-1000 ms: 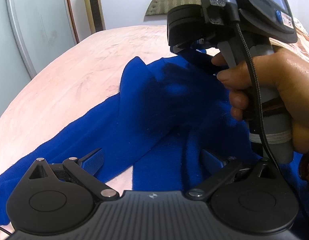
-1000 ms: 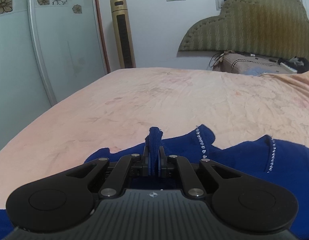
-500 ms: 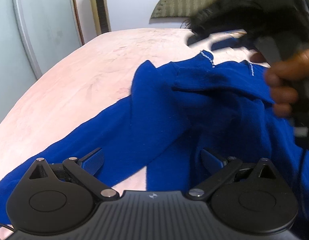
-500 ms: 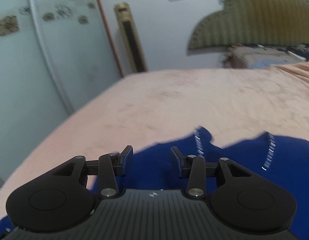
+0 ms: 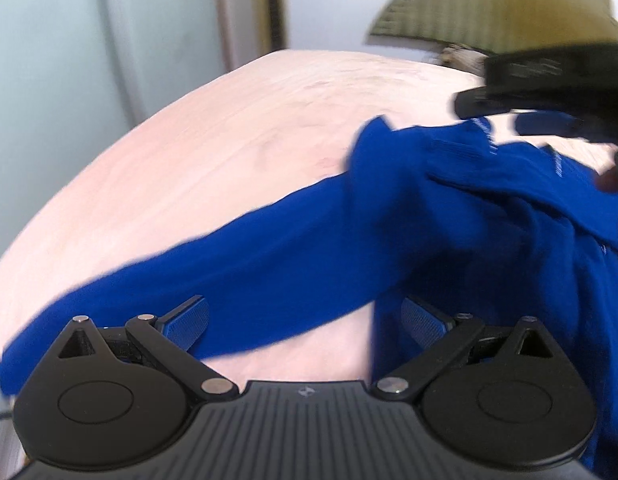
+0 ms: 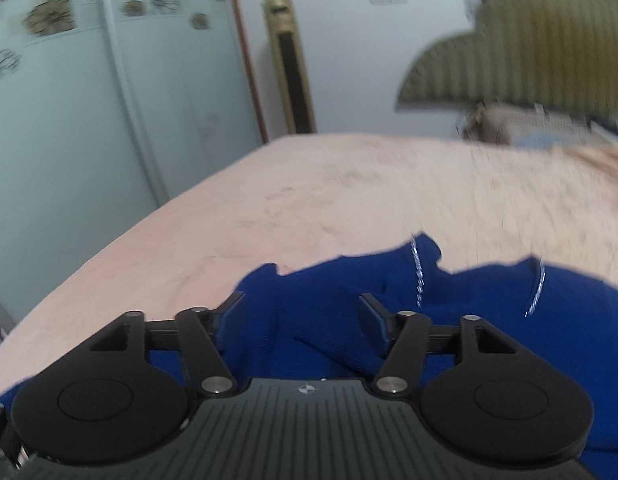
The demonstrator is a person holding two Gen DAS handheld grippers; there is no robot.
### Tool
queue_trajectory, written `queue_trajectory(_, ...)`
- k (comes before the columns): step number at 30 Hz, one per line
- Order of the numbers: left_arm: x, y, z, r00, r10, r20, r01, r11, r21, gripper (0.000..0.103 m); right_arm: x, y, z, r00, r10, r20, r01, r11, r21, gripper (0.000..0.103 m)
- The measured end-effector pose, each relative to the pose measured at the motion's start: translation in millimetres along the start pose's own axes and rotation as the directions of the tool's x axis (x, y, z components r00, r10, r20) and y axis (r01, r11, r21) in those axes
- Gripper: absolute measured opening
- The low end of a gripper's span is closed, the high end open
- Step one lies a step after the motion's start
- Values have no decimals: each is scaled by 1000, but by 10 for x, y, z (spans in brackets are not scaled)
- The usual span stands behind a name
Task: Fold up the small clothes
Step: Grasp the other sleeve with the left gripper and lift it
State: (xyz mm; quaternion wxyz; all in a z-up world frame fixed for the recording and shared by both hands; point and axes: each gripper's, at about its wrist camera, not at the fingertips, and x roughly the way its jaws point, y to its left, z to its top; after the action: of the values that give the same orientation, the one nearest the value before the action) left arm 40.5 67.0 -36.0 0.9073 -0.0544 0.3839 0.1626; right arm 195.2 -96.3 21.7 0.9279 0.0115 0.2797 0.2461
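A blue knit garment (image 5: 449, 216) lies on the pink bed (image 5: 213, 152), one long sleeve (image 5: 237, 276) stretched out to the left. A folded-over flap rests on its upper body. Rhinestone trim (image 6: 417, 276) marks its neckline. My left gripper (image 5: 305, 320) is open just above the sleeve and body edge, its pads clear of the cloth. My right gripper (image 6: 299, 310) hovers over the garment (image 6: 549, 320) with its jaws opening and nothing pinched between them. In the left wrist view it shows as a dark blur at the upper right, a hand (image 5: 613, 180) behind it.
A pale sliding wardrobe door (image 6: 69, 160) stands along the left of the bed. A gold tower unit (image 6: 291, 68) stands at the far wall. The padded headboard (image 6: 549, 40) and bedside clutter (image 6: 529, 124) are at the far right.
My right gripper let go of the pinch of blue cloth, opened, and drew back and up. The released flap now lies on the garment. My left gripper shifted sideways, still open.
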Motion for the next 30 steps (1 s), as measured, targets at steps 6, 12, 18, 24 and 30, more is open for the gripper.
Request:
queue_trajectory(6,-35,393,-219,996,-48,-79,30,977,-210,103,-144,74,-78,999,45,1,-45,999,-12,75)
queue_trajectory(12,-44,1000,-346,978,-202,53,197,811,-551,102,-218,155,-169,999,50,-15,-51,998,-28,77)
queue_trajectory(18,90,1570,-492,943,-239,233,329,552,-766,102,-216,122,-213,1000,28,-13,-28,1000,-13,81)
queue_trajectory(24,271,1859,-468,961,-210,178,256,446,-857,22,-186,111,-266,999,21,-28,-21,1000,-14,81)
queue_trajectory(30,276,1924,-339,967,-178,182,251,535,-807,5,-172,108,-314,999,17,-46,-19,999,-34,83)
